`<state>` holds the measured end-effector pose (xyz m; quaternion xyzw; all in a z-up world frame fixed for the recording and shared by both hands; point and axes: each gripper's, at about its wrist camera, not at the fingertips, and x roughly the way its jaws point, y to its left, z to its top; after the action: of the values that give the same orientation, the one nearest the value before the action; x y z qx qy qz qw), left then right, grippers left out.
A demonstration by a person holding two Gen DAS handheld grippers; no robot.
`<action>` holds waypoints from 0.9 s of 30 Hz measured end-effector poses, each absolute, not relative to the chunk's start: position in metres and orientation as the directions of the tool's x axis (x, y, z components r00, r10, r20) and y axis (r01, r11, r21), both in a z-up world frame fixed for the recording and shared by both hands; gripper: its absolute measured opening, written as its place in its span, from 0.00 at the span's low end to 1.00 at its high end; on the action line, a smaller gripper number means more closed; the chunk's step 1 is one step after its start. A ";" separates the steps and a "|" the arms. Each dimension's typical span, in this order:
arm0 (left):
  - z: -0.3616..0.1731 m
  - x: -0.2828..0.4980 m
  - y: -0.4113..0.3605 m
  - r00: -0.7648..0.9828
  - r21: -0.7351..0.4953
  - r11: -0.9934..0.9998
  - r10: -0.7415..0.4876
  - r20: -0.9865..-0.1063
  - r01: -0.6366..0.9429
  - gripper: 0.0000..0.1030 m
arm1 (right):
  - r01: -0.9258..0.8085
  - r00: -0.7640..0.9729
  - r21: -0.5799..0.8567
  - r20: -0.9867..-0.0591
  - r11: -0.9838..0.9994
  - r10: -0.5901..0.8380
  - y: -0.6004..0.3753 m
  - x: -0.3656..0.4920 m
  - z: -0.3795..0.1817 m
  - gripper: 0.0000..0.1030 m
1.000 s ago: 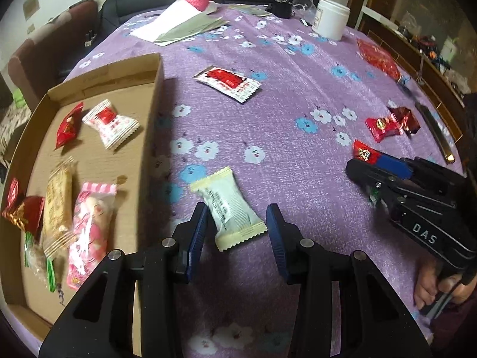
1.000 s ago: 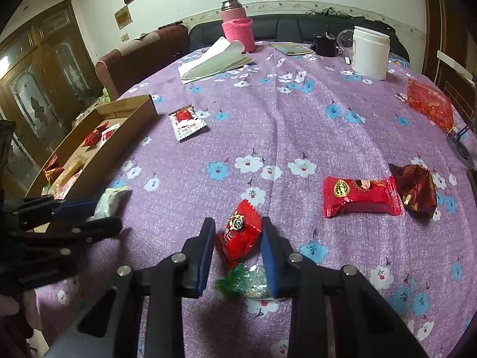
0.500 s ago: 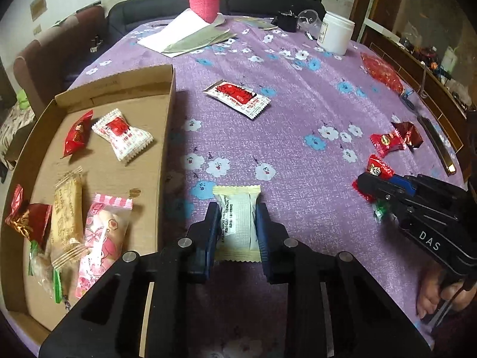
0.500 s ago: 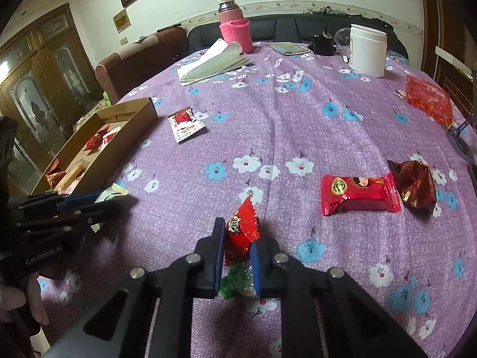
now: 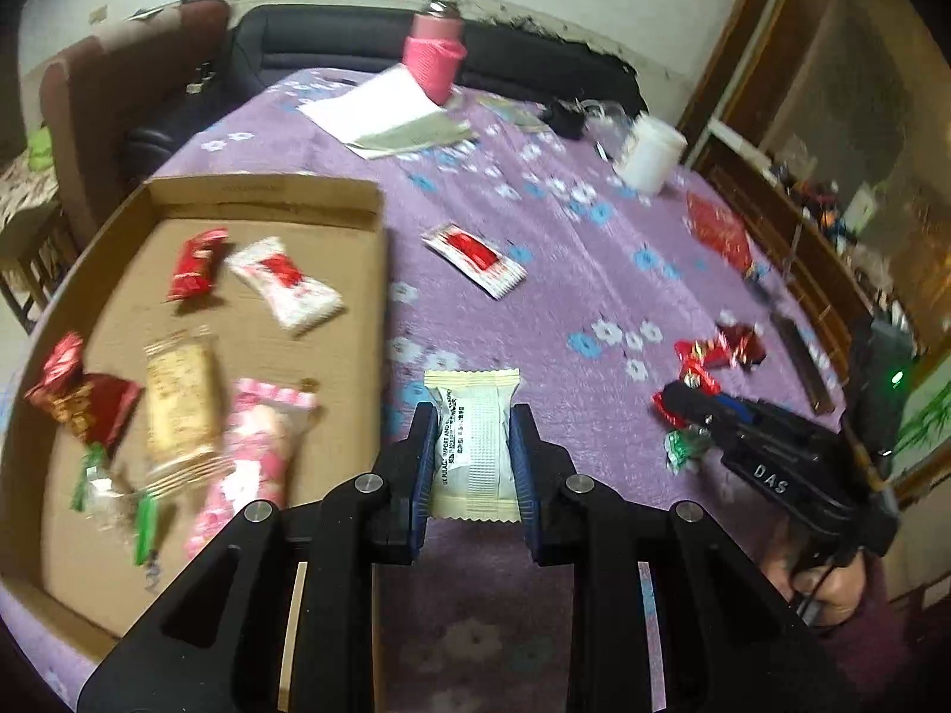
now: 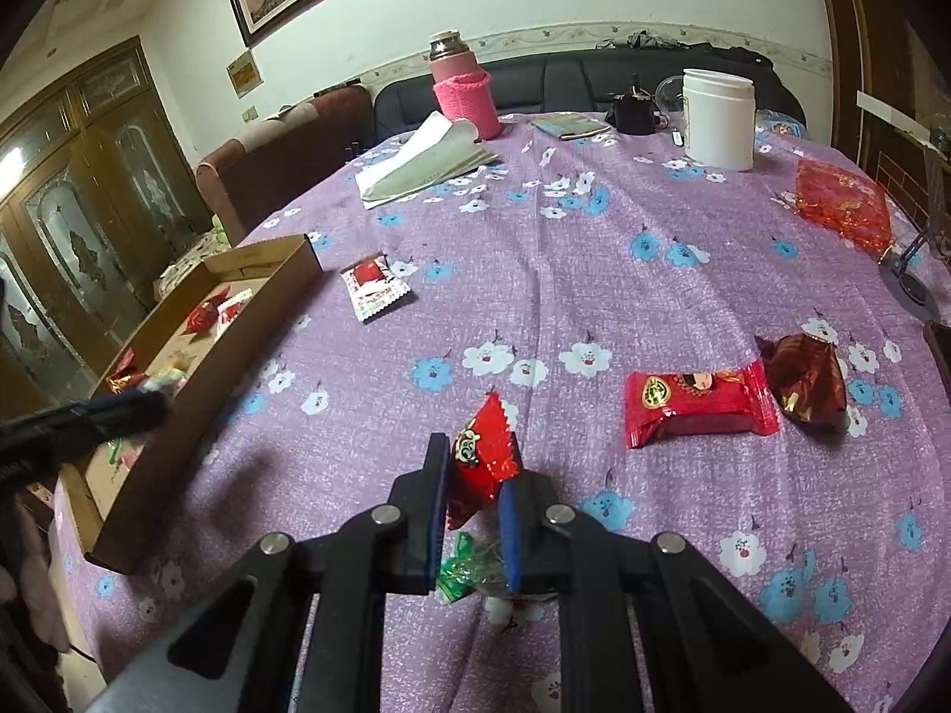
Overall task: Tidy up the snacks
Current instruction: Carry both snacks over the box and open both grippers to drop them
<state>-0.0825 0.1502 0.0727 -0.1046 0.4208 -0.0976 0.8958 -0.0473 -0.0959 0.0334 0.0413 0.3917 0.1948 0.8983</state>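
Both grippers had just clamped their fingers: the left gripper (image 5: 471,453) lifted the white snack (image 5: 474,445) beside the cardboard box (image 5: 380,249), the right gripper (image 6: 474,496) pinched the red candy (image 6: 480,456), both ready for boxing.

Shallow brown cardboard tray (image 5: 261,193): contents motion-blurred in the left wrist view, wrapper print unreadable; near corner at 7 o'clock cut by the edge. Small green-wrapped candy (image 6: 469,564): partly hidden behind the right gripper's fingers (image 6: 437,511). Person's hand (image 5: 826,585) at 4 o'clock: mostly hidden under the black handle. Items on the wooden sideboard (image 5: 832,208) at 2 o'clock: too small to tell.
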 end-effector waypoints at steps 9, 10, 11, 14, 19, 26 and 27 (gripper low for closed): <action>0.083 -0.111 0.230 0.692 -0.296 0.953 -0.174 -0.701 -0.060 0.23 | -0.404 0.569 0.285 -0.666 0.869 0.483 -0.055 -0.068 0.072 0.17; 0.081 -0.114 0.240 0.694 -0.301 0.950 -0.163 -0.701 -0.081 0.23 | -0.426 0.557 0.285 -0.665 0.858 0.498 -0.044 -0.071 0.077 0.17; 0.079 -0.116 0.247 0.695 -0.304 0.947 -0.154 -0.703 -0.098 0.23 | -0.447 0.545 0.285 -0.665 0.848 0.511 -0.033 -0.073 0.080 0.17; 0.068 -0.123 0.269 0.687 -0.313 0.937 -0.125 -0.716 -0.156 0.23 | -0.509 0.491 0.295 -0.672 0.808 0.554 0.005 -0.078 0.085 0.17; 0.054 -0.131 0.295 0.671 -0.323 0.922 -0.102 -0.734 -0.213 0.23 | -0.579 0.393 0.316 -0.699 0.751 0.597 0.060 -0.087 0.078 0.17; 0.046 -0.134 0.311 0.664 -0.354 0.906 -0.118 -0.738 -0.233 0.23 | -0.649 0.313 0.283 -0.748 0.706 0.586 0.118 -0.103 0.059 0.17; 0.047 -0.135 0.312 0.666 -0.364 0.903 -0.128 -0.735 -0.229 0.23 | -0.653 0.309 0.276 -0.753 0.705 0.581 0.122 -0.105 0.057 0.18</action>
<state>-0.1353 0.3119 0.0466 -0.2187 0.4078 0.0284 0.8860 -0.1047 0.1219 0.0568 -0.0406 0.4467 0.3818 0.8081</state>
